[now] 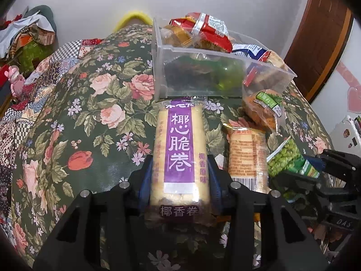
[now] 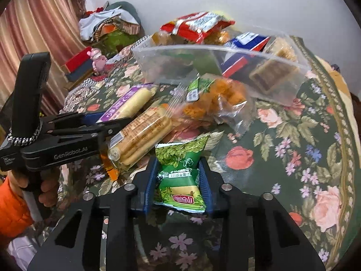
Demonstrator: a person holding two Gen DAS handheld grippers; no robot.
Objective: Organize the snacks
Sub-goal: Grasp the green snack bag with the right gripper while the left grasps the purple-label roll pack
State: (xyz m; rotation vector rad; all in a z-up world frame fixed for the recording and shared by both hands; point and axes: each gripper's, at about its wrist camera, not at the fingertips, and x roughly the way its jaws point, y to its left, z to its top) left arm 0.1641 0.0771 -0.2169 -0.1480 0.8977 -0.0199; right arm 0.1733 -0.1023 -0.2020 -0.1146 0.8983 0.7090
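The left gripper [image 1: 180, 169] is clamped on the purple coconut roll pack [image 1: 179, 149], just before the clear plastic bin [image 1: 203, 54] on the floral desk [image 1: 90, 103]. The right gripper [image 2: 178, 180] is clamped on a green pea packet [image 2: 180, 176]. Best to lift each clear of the rim — the bin looks nearly full — and seat the long pack lengthwise.

The bin [image 1: 158, 52] (snacks inside) sits on the tablecloth [image 1: 74, 117] behind three loose packets [image 1: 247, 153].

Clear bin [image 2: 282, 76] motion-blurred, contents indistinct.
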